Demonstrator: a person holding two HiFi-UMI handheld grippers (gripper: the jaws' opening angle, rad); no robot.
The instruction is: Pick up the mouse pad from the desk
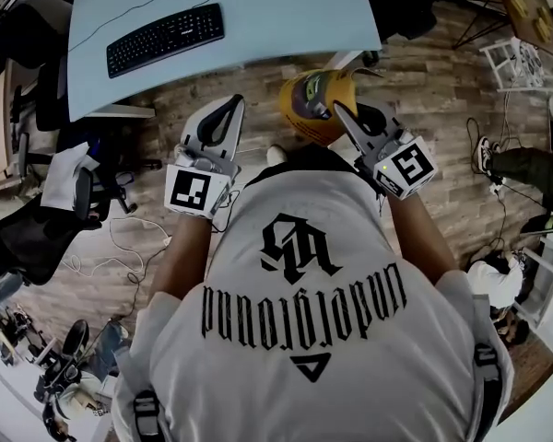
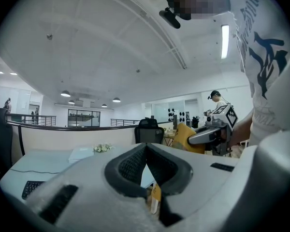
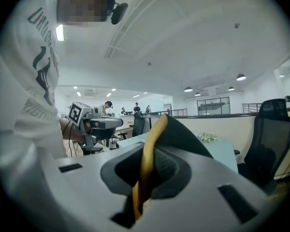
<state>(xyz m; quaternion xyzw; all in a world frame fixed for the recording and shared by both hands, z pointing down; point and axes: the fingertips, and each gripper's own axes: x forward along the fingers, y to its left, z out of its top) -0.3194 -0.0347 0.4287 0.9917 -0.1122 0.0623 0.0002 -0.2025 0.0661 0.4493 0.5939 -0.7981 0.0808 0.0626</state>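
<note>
The yellow mouse pad (image 1: 315, 107) hangs over the wooden floor, off the light blue desk (image 1: 286, 7), with my right gripper (image 1: 343, 113) shut on its edge. In the right gripper view the pad (image 3: 183, 137) stands upright between the jaws of that gripper (image 3: 147, 158), yellow edge towards the camera and black underside to the right. My left gripper (image 1: 232, 104) is held beside it, apart from the pad. Its jaws (image 2: 146, 149) meet at the tip with nothing between them. The left gripper view shows the pad (image 2: 186, 137) in the right gripper (image 2: 208, 134).
A black keyboard (image 1: 164, 38) with its cable lies on the desk. A black office chair (image 1: 28, 233) stands to the left on the floor, another chair (image 3: 268, 139) to the right of the desk. Cables and gear lie along the floor's edges.
</note>
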